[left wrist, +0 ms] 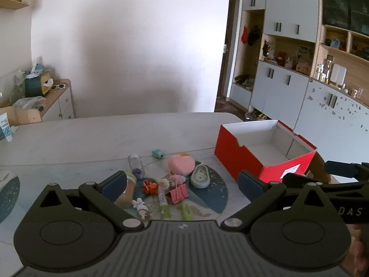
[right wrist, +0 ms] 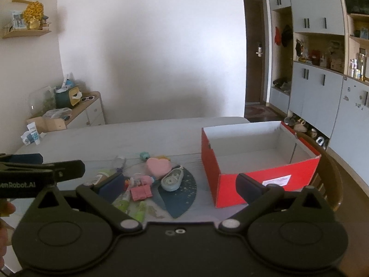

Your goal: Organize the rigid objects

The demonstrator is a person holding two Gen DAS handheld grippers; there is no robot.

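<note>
Several small things lie in a loose heap on the surface (left wrist: 92, 136), mostly on a dark blue mat (left wrist: 214, 198): a pink heart case (left wrist: 181, 164), a pale correction-tape dispenser (left wrist: 200, 176) touching its right side, a pink binder clip (left wrist: 178, 193) just in front, a small orange toy (left wrist: 150, 187), a clear little bottle (left wrist: 135, 165) lying on its side, a teal sharpener-like piece (left wrist: 157, 153) at the back, a tiny figurine (left wrist: 141, 205) and two green tubes (left wrist: 163, 205) nearest the camera. A brown cup (left wrist: 126, 192) with a green rim stands at the heap's left edge (partly hidden behind a finger).

To the right of the heap, apart from it, sits an open red box (left wrist: 239, 159) with a white inside; nothing shows in it from either view. A white label is on its near end.

Both tools hang above the near edge of the surface, clear of the things. The left hand-held gripper (left wrist: 182, 183) has its fingers spread wide with nothing between them, framing the heap. The right hand-held gripper (right wrist: 180, 183) is likewise spread and bare, its left finger over the heap and its right finger before the box. Each shows at the edge of the other's view.

Behind stand a white wall, a low cabinet (right wrist: 90, 113) with clutter, and grey cupboards (right wrist: 316, 97).
</note>
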